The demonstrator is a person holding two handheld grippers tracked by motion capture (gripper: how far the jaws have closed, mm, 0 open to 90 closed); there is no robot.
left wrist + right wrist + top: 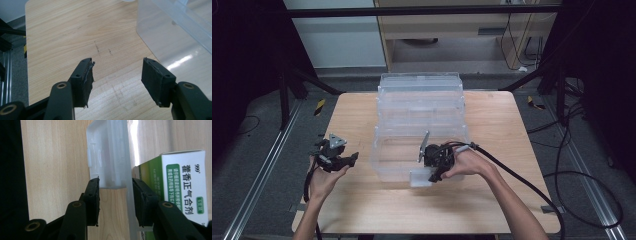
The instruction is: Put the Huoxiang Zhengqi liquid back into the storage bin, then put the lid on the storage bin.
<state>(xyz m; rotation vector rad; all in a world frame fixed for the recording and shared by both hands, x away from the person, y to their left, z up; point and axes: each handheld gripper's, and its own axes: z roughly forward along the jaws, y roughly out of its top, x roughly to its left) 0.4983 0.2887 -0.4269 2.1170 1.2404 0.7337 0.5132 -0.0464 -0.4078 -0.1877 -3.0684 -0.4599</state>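
A clear plastic tiered storage box [419,107] stands in the middle of the wooden table [362,200]. Its white translucent front latch [419,178] sticks out toward me at the box's near wall. My right gripper [434,176] is at that latch. In the right gripper view the latch [110,157] runs down between the two jaws, which press its sides, so the right gripper [115,187] is shut on it. A green and white medicine carton [180,182] lies behind the clear wall. My left gripper [353,157] hovers left of the box, open [117,72] with nothing between its jaws.
The clear box's wall [175,32] is close on the right in the left gripper view. A thick black cable [522,180] trails from the right gripper over the table's right side. Dark frame legs and floor cables surround the table.
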